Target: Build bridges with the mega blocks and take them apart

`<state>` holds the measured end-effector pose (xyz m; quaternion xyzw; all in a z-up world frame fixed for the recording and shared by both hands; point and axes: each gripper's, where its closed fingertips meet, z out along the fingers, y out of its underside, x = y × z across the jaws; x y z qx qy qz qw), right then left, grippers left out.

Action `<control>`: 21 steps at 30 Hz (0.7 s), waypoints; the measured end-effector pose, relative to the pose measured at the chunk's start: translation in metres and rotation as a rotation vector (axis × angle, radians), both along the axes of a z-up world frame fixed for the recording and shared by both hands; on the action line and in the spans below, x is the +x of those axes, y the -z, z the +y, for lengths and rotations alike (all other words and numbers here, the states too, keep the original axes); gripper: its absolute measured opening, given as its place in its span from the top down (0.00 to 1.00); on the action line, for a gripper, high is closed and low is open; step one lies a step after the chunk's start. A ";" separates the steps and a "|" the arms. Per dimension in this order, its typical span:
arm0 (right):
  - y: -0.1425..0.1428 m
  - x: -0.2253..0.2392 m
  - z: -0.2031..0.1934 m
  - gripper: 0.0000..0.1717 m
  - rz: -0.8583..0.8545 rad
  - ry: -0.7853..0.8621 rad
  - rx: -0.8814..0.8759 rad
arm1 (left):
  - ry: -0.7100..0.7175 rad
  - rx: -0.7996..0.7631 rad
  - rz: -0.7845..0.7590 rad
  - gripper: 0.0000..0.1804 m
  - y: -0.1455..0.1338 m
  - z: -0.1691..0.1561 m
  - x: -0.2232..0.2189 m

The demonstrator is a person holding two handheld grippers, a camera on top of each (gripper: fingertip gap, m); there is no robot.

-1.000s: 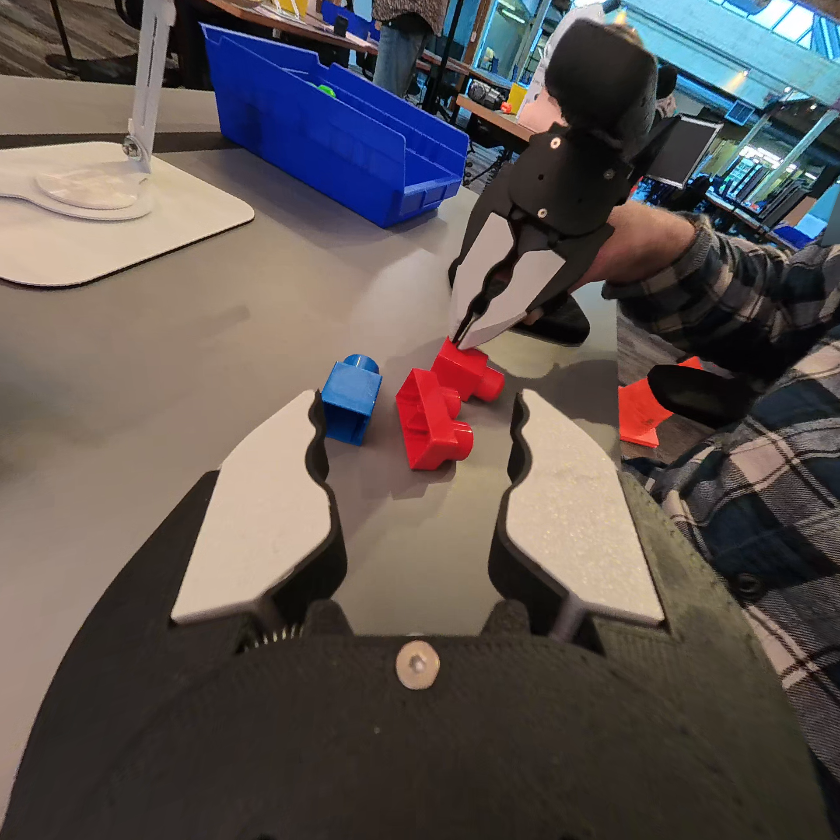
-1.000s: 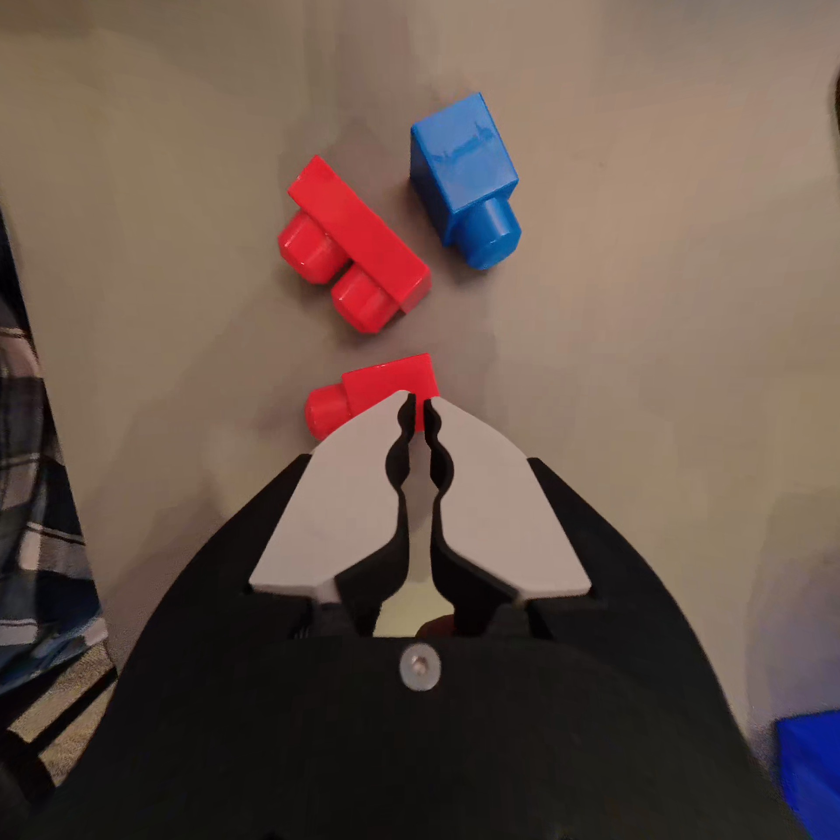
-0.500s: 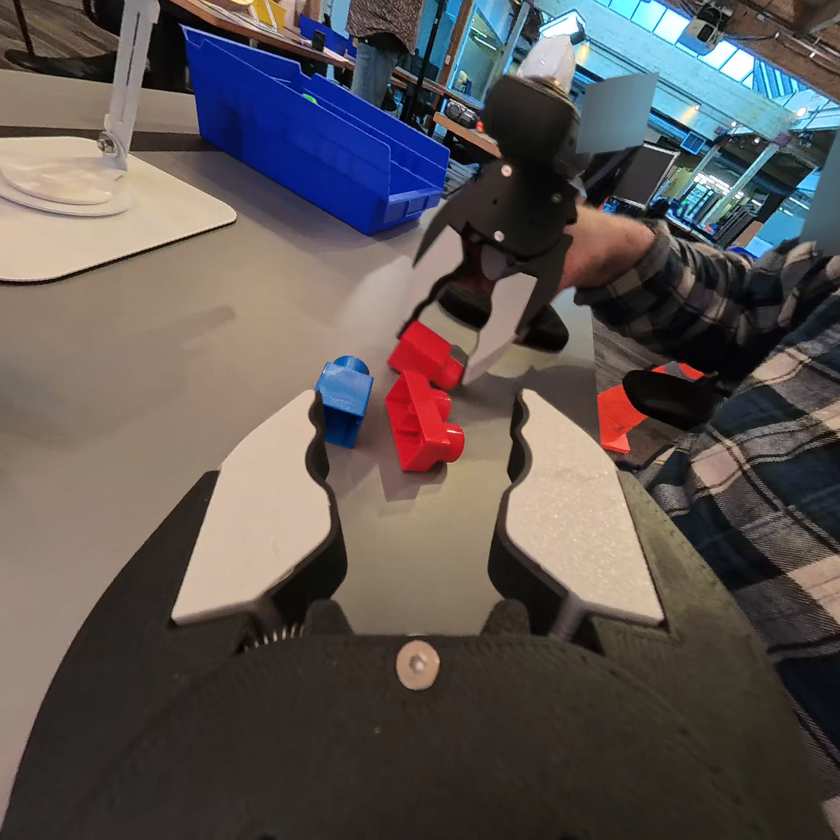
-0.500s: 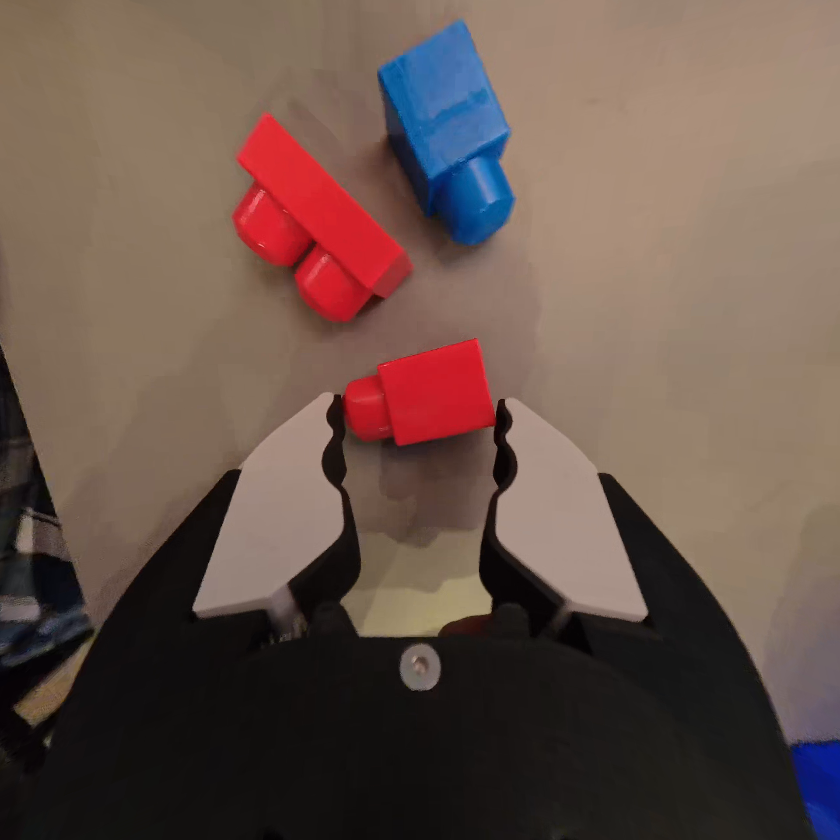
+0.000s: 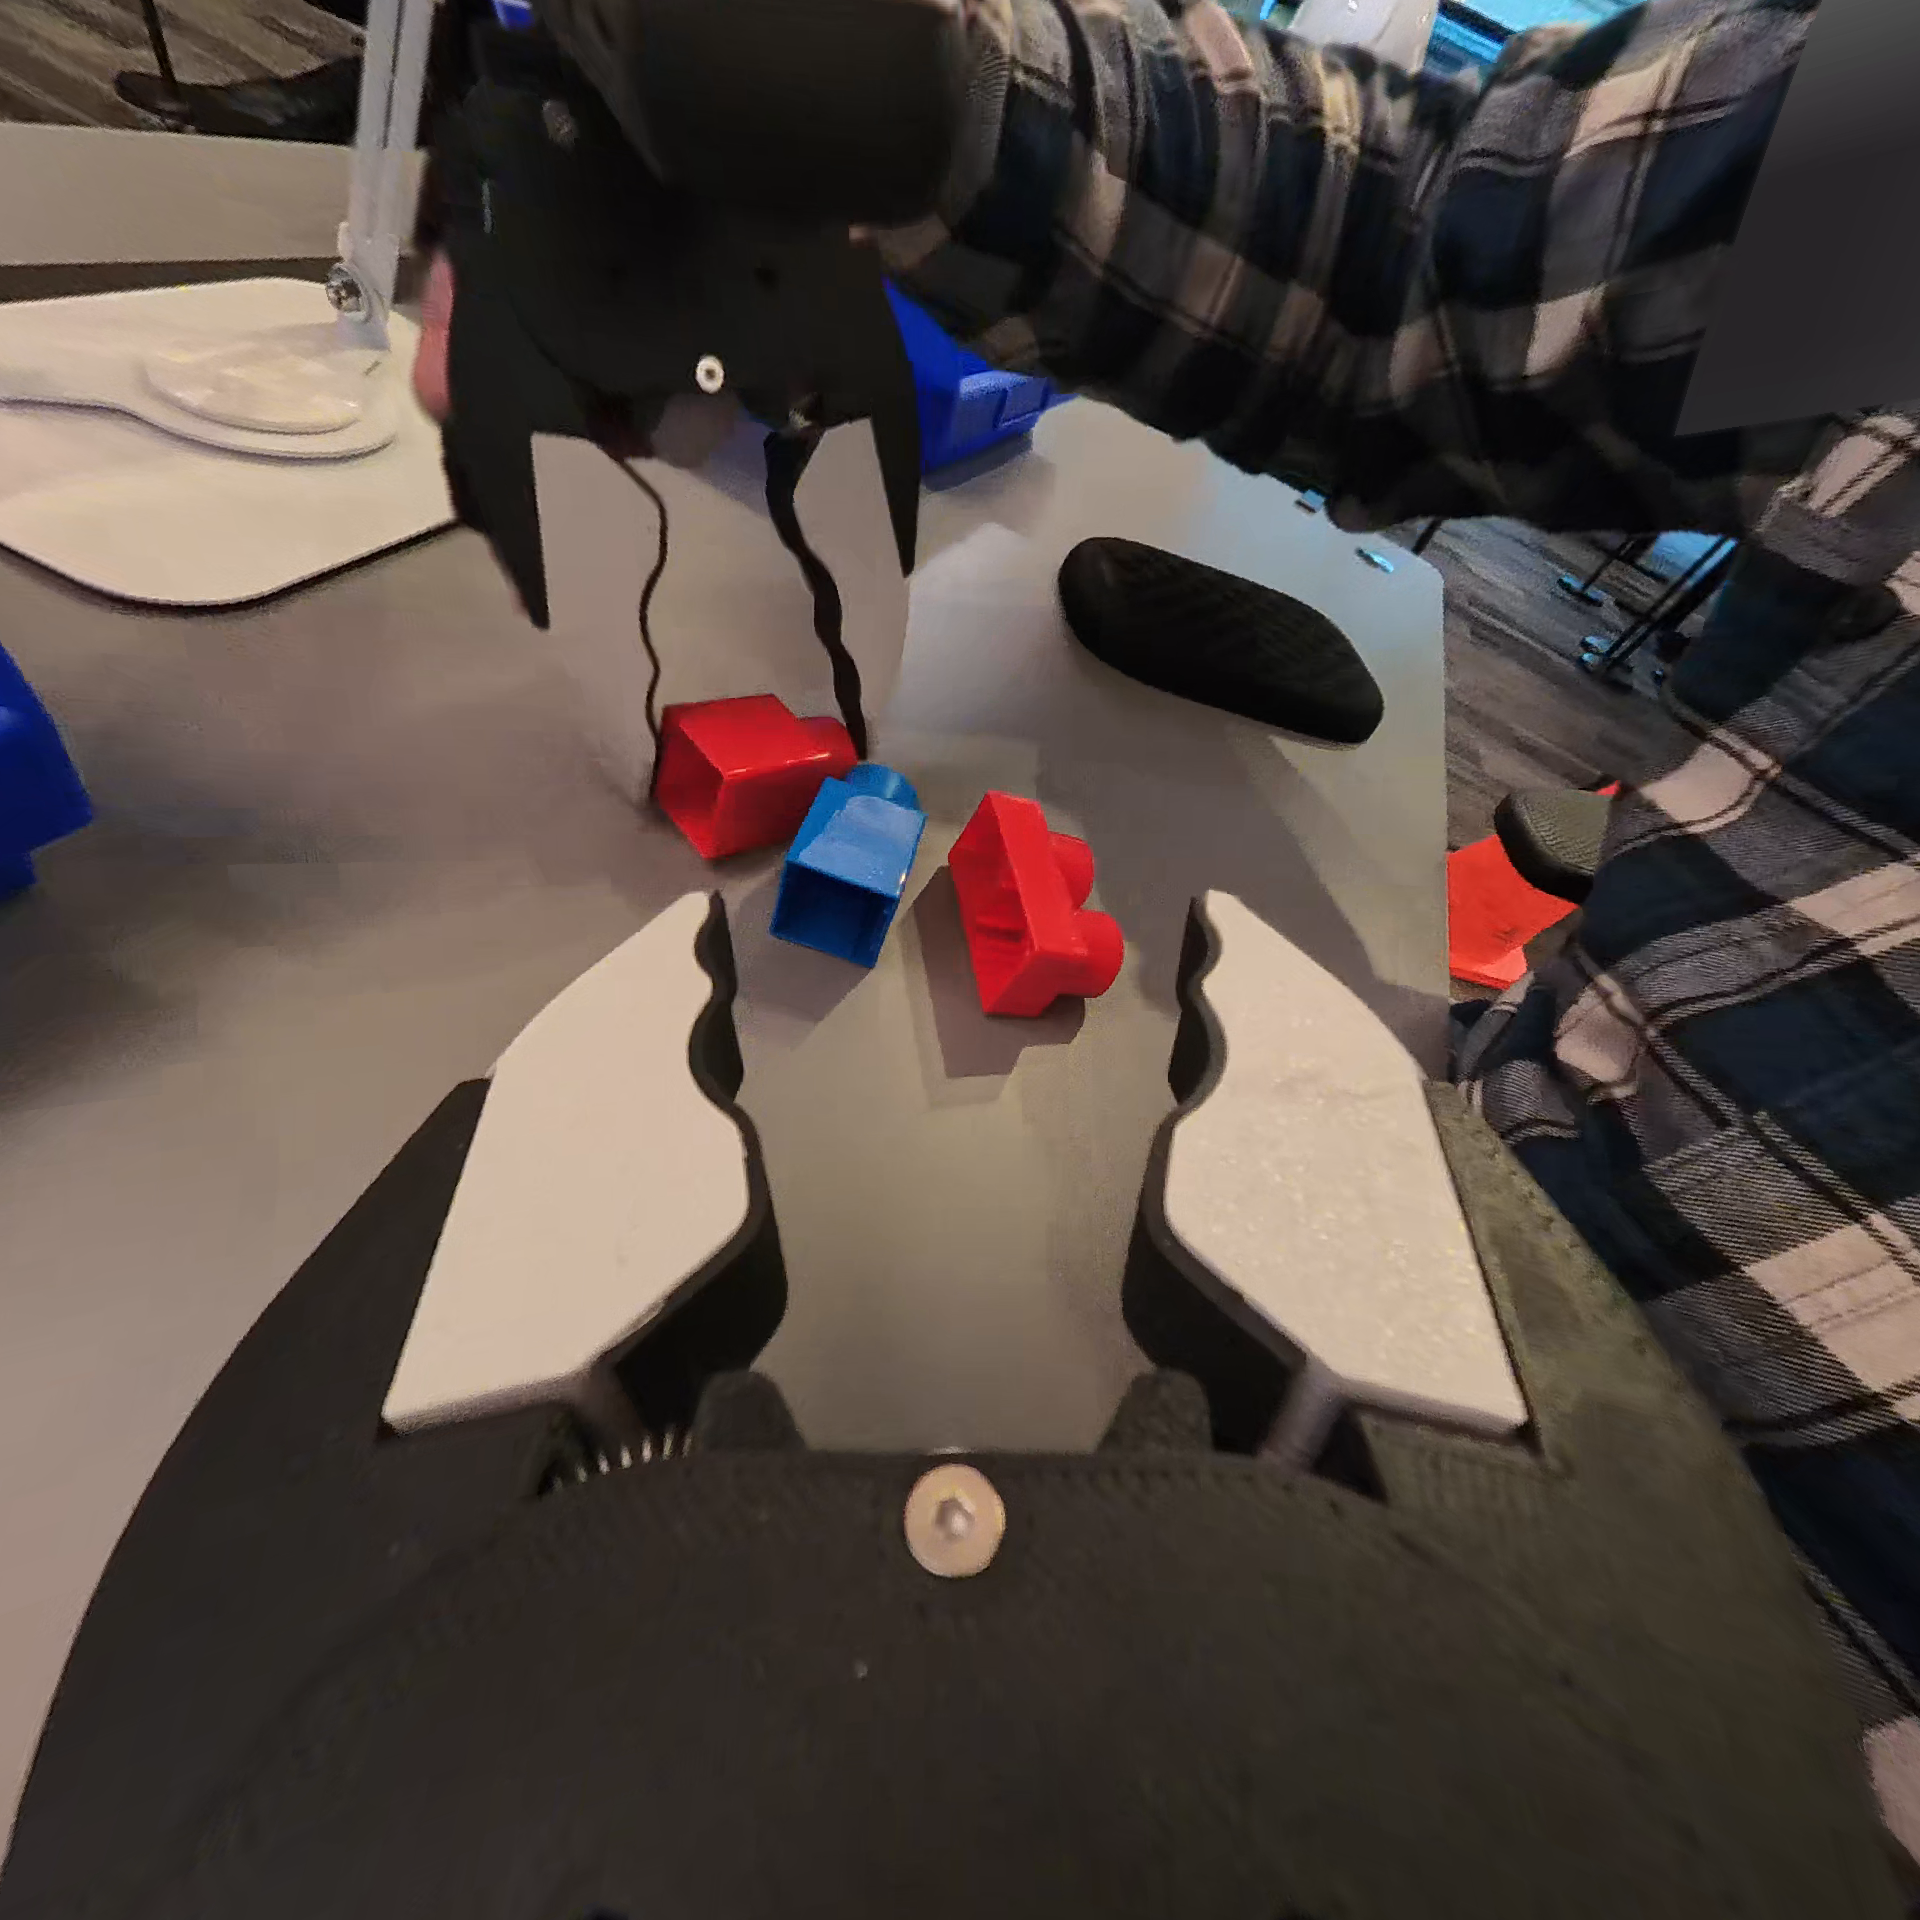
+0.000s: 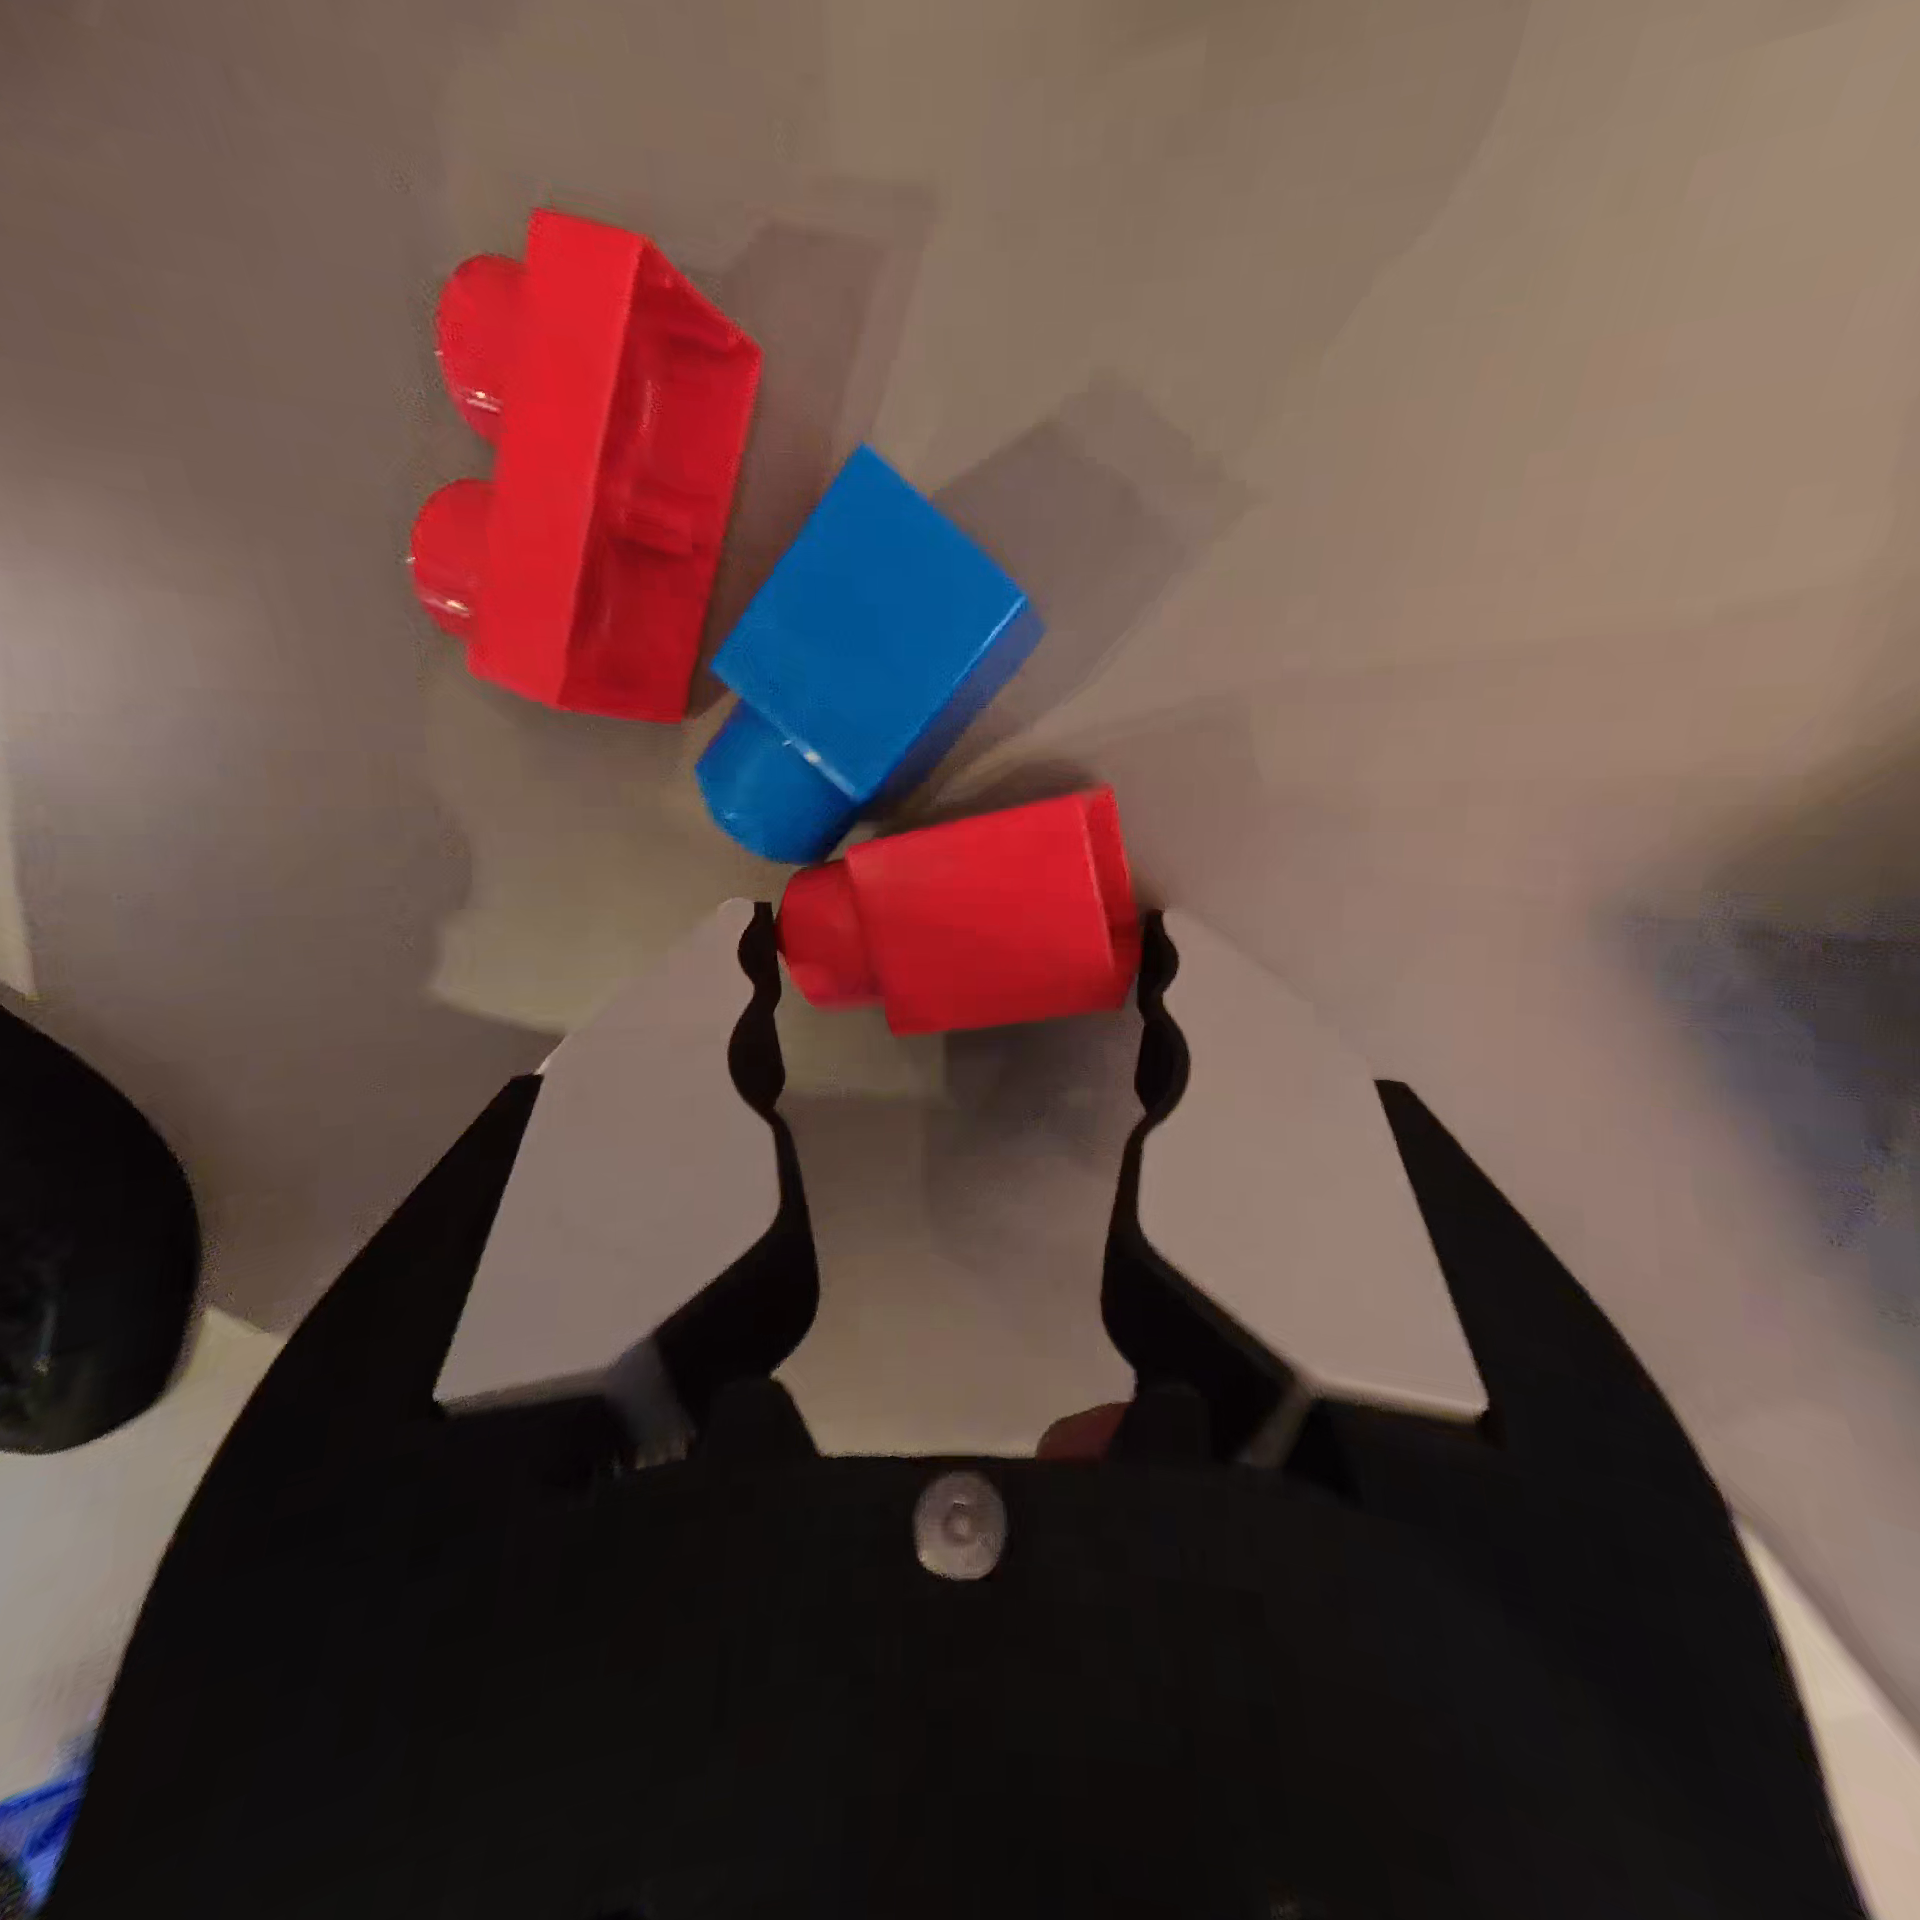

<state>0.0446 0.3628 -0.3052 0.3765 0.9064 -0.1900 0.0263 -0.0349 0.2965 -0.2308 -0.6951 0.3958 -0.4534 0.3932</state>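
Note:
Three blocks lie on their sides on the grey table (image 5: 312, 831). The small red one-stud block (image 6: 977, 914) sits between the fingertips of my right gripper (image 6: 956, 935), which is open around it and does not clamp it. The left wrist view shows the same: the right gripper's fingers (image 5: 831, 644) come down on either side of this block (image 5: 743, 774). A blue one-stud block (image 5: 847, 868) (image 6: 873, 623) lies close beside it, and a red two-stud block (image 5: 1023, 904) (image 6: 582, 468) beyond. My left gripper (image 5: 956, 935) is open and empty, just short of the blue and two-stud blocks.
A blue bin (image 5: 966, 395) stands at the back, partly behind the right gripper. A white stand base (image 5: 208, 416) sits on a mat at back left. A black oval object (image 5: 1216, 639) lies at the table's right. A plaid sleeve (image 5: 1351, 208) crosses above. About 15 cm separates my left fingertips from my right.
My right gripper opened from shut and came down around the small red block. It swung to the left in the left wrist view, and the red block now lies close to the blue one.

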 end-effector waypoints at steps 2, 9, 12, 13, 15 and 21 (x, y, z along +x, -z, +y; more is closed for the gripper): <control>0.000 -0.011 0.003 0.55 0.003 -0.012 0.016 | -0.010 -0.010 0.016 0.54 0.005 0.005 -0.002; -0.044 -0.001 0.010 0.56 0.158 0.398 -0.004 | 0.065 0.017 0.117 0.50 0.014 0.022 0.007; -0.052 0.012 0.005 0.58 0.254 0.648 -0.013 | 0.097 0.064 0.163 0.36 0.019 0.030 0.022; -0.054 0.016 0.004 0.61 0.294 0.728 -0.014 | 0.135 0.087 0.180 0.33 0.020 0.030 0.029; -0.054 0.025 -0.007 0.63 0.344 0.817 -0.036 | 0.178 0.176 0.260 0.29 0.027 0.039 0.040; -0.041 0.041 -0.040 0.67 0.399 0.929 -0.047 | 0.381 0.221 0.447 0.28 0.058 0.042 0.065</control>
